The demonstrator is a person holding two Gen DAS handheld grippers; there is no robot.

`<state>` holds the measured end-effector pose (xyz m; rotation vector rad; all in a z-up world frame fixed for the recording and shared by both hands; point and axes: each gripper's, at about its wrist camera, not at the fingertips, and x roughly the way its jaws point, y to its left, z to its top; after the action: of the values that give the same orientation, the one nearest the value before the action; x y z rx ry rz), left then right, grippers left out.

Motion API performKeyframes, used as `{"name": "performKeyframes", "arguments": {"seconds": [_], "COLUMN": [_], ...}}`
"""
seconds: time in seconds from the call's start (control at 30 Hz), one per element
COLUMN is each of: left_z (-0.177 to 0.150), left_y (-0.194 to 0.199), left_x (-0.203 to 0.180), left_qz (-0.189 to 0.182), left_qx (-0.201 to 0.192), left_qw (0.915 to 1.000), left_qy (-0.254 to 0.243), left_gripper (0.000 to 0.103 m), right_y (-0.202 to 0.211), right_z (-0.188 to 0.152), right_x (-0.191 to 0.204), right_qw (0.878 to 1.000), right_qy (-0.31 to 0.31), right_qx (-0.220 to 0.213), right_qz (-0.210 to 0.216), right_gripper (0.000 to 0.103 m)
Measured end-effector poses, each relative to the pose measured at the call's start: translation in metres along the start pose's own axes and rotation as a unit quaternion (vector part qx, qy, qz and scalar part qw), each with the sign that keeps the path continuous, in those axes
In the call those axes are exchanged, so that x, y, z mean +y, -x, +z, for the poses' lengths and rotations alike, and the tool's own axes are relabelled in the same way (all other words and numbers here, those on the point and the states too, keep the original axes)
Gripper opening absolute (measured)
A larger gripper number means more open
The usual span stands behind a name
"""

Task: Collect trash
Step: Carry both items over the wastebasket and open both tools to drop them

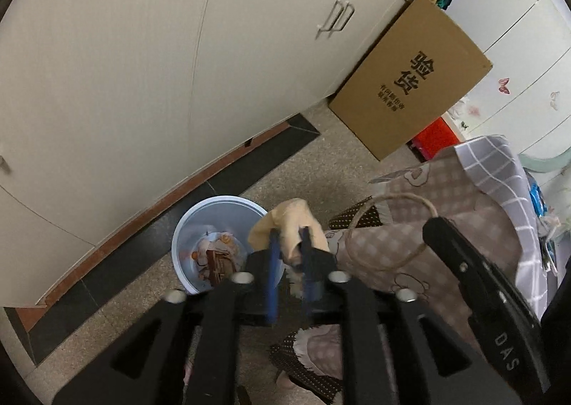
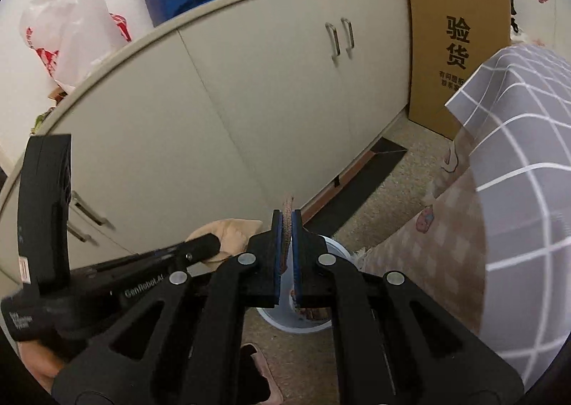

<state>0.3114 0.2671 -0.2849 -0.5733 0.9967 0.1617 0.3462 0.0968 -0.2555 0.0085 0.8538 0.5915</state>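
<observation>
The left tool (image 1: 289,244) is loosening around a yellow rag (image 1: 285,223) just beside the blue bin (image 1: 189,226) at lower centre — probably for dropping it in. The right tool (image 2: 286,226) is clenching a brown scrap (image 2: 286,226) above the same bin, likely next.

Both our grippers point down.
Our left gripper (image 1: 289,237) stands partly open; our right gripper (image 2: 287,223) is clamped tight.

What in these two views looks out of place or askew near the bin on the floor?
The large cardboard box stands tilted, propped against the cabinet instead of flat on the floor. Nothing looks spilled around the pale blue bin; its rubbish sits inside.
</observation>
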Motion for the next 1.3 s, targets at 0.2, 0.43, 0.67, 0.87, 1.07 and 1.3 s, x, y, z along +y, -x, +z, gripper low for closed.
{"name": "performKeyframes", "arguments": {"seconds": [0.2, 0.43, 0.67, 0.87, 1.07, 1.3], "left_z": [0.001, -0.006, -0.008, -0.008, -0.005, -0.005], "left_y": [-0.007, -0.001, 0.004, 0.009, 0.015, 0.021], "left_x": [0.008, 0.01, 0.014, 0.025, 0.035, 0.042], "left_qz": [0.007, 0.008, 0.015, 0.041, 0.051, 0.056], "left_qx": [0.002, -0.001, -0.008, -0.019, -0.03, -0.032], "left_qw": [0.9999, 0.9999, 0.9997, 0.9986, 0.9972, 0.9967], "left_qy": [0.011, 0.012, 0.018, 0.028, 0.044, 0.049], "left_gripper": [0.05, 0.054, 0.057, 0.057, 0.057, 0.058], "right_y": [-0.014, -0.021, -0.021, -0.025, -0.03, -0.03], "right_z": [-0.002, -0.001, 0.0, 0.004, 0.013, 0.015], "right_x": [0.001, 0.004, 0.005, 0.011, 0.017, 0.022], "right_qw": [1.0, 1.0, 1.0, 1.0, 1.0, 1.0], "right_qy": [0.004, 0.005, 0.005, 0.005, -0.005, -0.001], "right_qx": [0.013, 0.021, 0.022, 0.021, 0.009, 0.008], "right_qz": [-0.003, 0.002, 0.004, 0.007, 0.016, 0.023], "right_gripper": [0.006, 0.006, 0.006, 0.006, 0.006, 0.051]}}
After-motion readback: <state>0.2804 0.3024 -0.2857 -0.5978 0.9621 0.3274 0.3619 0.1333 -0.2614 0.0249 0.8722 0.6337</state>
